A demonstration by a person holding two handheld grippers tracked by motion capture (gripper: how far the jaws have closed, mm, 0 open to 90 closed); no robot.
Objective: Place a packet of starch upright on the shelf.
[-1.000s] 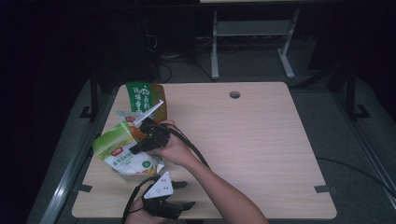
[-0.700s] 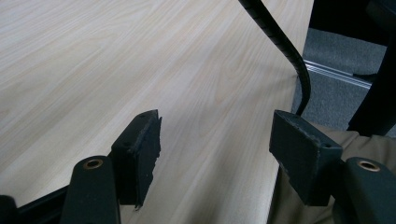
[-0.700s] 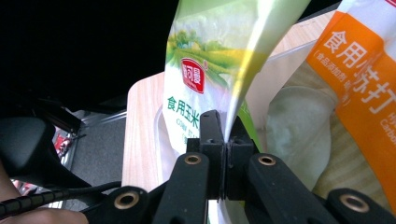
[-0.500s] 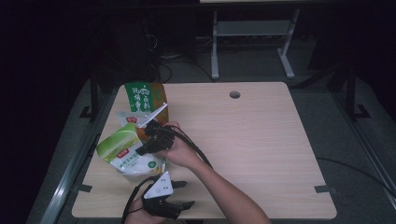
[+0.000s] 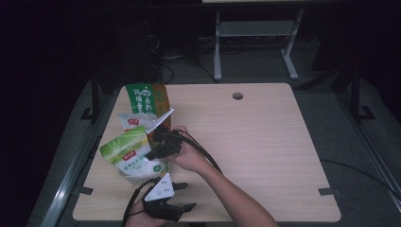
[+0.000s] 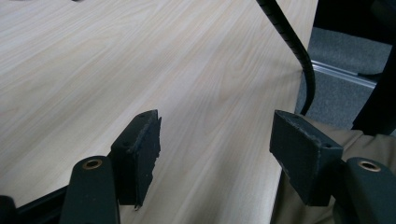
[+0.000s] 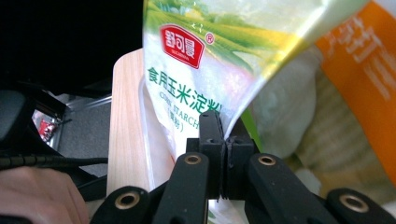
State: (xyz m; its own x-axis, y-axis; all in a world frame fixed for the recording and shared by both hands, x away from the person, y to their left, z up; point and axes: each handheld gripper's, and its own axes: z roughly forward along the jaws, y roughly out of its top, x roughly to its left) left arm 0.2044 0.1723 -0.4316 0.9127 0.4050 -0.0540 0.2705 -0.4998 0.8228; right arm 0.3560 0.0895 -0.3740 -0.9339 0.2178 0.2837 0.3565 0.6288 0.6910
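A green and white corn starch bag lies tilted at the table's left side. My right gripper is shut on that bag's thin edge, its jaws pressed together on the film. Behind it stands a green and orange bag, with a white pouch between the two. My left gripper rests at the table's front edge, open with nothing between its fingers.
The wooden table has a round cable hole near its far edge. The right gripper's cable trails across the table past the left gripper. A metal frame stands on the floor beyond.
My right hand has drifted slightly toward the front edge, bringing the corn starch bag with it. The left gripper has stayed where it was.
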